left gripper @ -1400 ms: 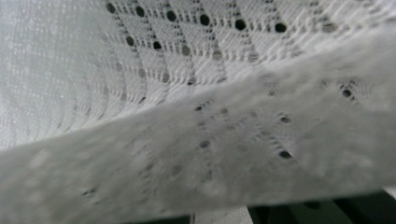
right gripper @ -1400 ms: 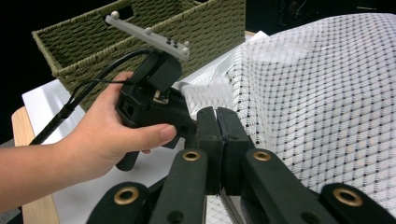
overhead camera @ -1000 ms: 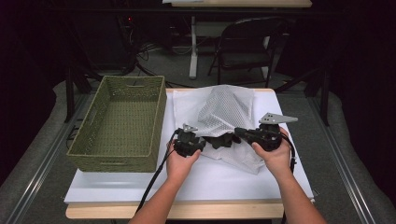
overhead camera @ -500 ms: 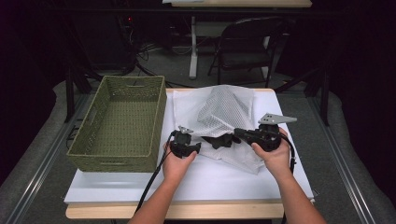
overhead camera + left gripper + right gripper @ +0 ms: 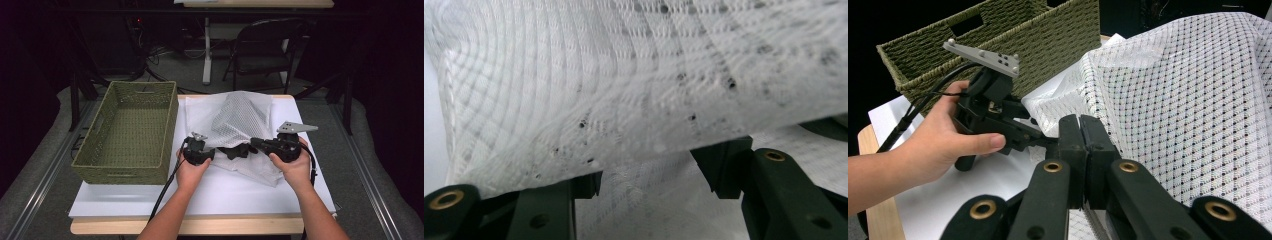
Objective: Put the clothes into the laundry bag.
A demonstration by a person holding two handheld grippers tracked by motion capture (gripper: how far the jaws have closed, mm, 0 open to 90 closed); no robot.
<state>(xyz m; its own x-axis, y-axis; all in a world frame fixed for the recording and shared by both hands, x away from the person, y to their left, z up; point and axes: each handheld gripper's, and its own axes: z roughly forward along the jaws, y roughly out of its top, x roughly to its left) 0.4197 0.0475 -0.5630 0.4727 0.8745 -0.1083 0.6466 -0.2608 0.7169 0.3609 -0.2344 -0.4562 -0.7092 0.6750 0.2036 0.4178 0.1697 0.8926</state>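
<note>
A white mesh bag [image 5: 240, 117] lies on the white table top, its near edge lifted into a tent. My right gripper [image 5: 254, 142] is shut on that edge; in the right gripper view its jaws [image 5: 1080, 122] are pressed together with the mesh [image 5: 1188, 100] beside them. My left gripper [image 5: 235, 151] faces it from the left. Its jaws have just been opening and now stand apart [image 5: 654, 175]. The mesh [image 5: 624, 90] drapes over and between them, and the pads do not press on it.
A green wicker basket [image 5: 170, 130] stands on the left of the table, close to the left hand [image 5: 943, 145]; its wall [image 5: 1013, 45] rises behind that hand. Bare white table top [image 5: 225, 195] lies in front of the bag. A chair [image 5: 265, 55] stands beyond the table.
My left gripper's jaws have spread wider, and the left hand has shifted slightly left and lower. My right gripper has stayed put, still shut on the bag's edge.
</note>
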